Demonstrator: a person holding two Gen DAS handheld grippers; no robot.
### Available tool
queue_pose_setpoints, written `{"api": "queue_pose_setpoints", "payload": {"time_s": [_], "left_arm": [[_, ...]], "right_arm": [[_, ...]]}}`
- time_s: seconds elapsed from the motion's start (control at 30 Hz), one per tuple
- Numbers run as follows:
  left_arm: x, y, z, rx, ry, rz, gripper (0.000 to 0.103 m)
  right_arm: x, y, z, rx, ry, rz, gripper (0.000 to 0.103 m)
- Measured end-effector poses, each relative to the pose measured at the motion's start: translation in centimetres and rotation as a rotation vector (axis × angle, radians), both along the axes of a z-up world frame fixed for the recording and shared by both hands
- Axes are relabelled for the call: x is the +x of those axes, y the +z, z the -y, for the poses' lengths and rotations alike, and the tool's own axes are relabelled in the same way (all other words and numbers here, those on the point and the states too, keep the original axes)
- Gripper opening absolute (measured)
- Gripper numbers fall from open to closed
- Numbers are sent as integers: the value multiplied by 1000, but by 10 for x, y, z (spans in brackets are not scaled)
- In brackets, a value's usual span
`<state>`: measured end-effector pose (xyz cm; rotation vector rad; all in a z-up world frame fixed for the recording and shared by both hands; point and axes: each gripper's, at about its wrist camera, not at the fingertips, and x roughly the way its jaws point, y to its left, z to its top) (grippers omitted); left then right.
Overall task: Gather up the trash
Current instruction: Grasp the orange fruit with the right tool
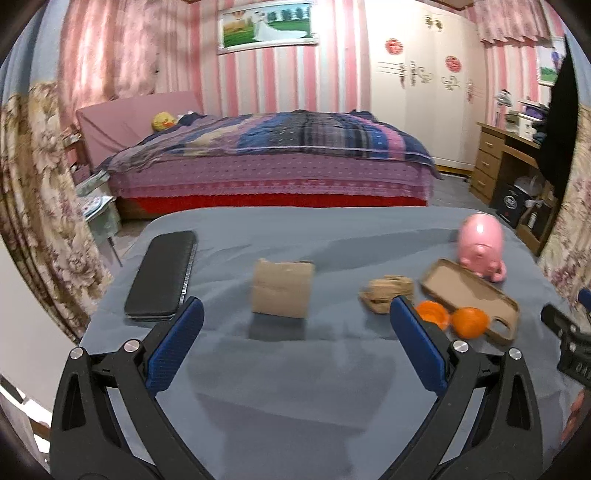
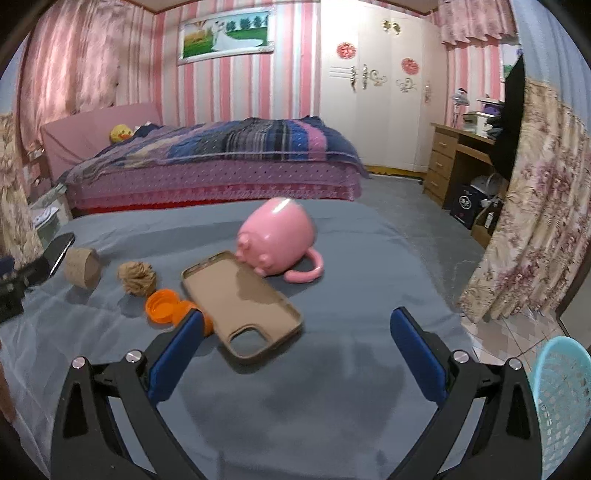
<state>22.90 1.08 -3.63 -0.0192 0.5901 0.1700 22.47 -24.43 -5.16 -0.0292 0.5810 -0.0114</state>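
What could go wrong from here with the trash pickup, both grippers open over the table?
1. The orange bottle cap sits close against the phone case, partly behind the right gripper finger; closing on it could drag the case, which likely isn't trash.
2. The pink pig mug lies tipped against the case's far end, so a nudge may roll it.
3. The teal basket sits off the table's right edge; a loose drop could miss.

A home bedroom: a made bed [image 1: 273, 155] with a striped quilt, pink striped wallpaper, a framed wedding picture [image 1: 267, 24], a white wardrobe [image 1: 421, 85], a wooden desk [image 1: 506, 162] and floral curtains [image 2: 532, 206] surround the grey-covered table [image 2: 295, 406]
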Motion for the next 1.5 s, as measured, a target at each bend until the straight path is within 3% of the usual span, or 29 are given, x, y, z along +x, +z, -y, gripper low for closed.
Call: {"api": "queue_pose_setpoints", "payload": {"time_s": [0.27,0.43,0.8,0.9,1.07,1.2,1.3,1.5], "left_arm": [[4,-9,-19,15,68,-13,97],[4,-14,-26,-23,51,-33,97],[-6,-7,-36,-24,109,37,97],[-2,-10,-43,-61,117,3,97],[2,-14,-45,-27,131,-32,97],[8,-20,-54,-53,154,-68,97],[9,-24,-61,-56,190,-95,97],[8,-28,-80,-148,221,-125,97]], "right_arm": [[13,-10,-12,13,32,-42,98],[11,-11,-22,-9,57,-46,98],[5,-13,-27,-4,72,-46,98],[6,-13,-25,33,87,-42,98],[10,-15,-31,-14,94,10,99],[24,-23,-39,-60,124,-87,99],[26,-28,-45,-81,138,-84,99],[42,-28,-54,-82,149,-100,98]]}}
